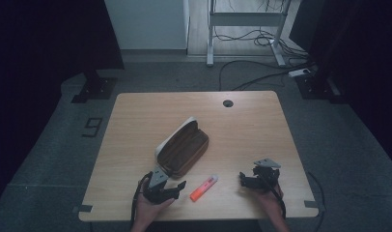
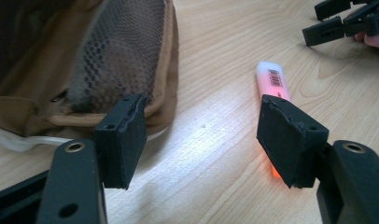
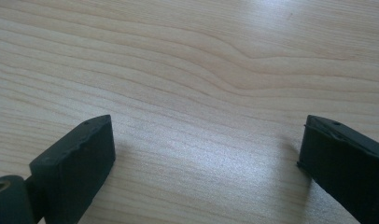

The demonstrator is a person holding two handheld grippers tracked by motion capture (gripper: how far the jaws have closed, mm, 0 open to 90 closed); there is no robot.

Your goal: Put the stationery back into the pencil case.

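A brown pencil case [image 1: 183, 147] lies unzipped in the middle of the table, its white-edged lid propped up on the left. An orange highlighter [image 1: 203, 188] with a pale cap lies on the wood in front of it. My left gripper [image 1: 177, 188] is open just left of the highlighter, close to the case's near end. In the left gripper view the case [image 2: 108, 56] fills the upper left, and the highlighter [image 2: 271, 81] runs partly behind the right-hand jaw of my open left gripper [image 2: 201, 126]. My right gripper [image 1: 243, 180] rests open to the highlighter's right, over bare wood [image 3: 206, 135].
The wooden table [image 1: 252, 130] has a cable hole [image 1: 227, 103] near its far edge. The other hand's gripper [image 2: 341, 21] shows at the top right of the left gripper view. Cables and a desk frame [image 1: 245, 29] stand on the floor beyond.
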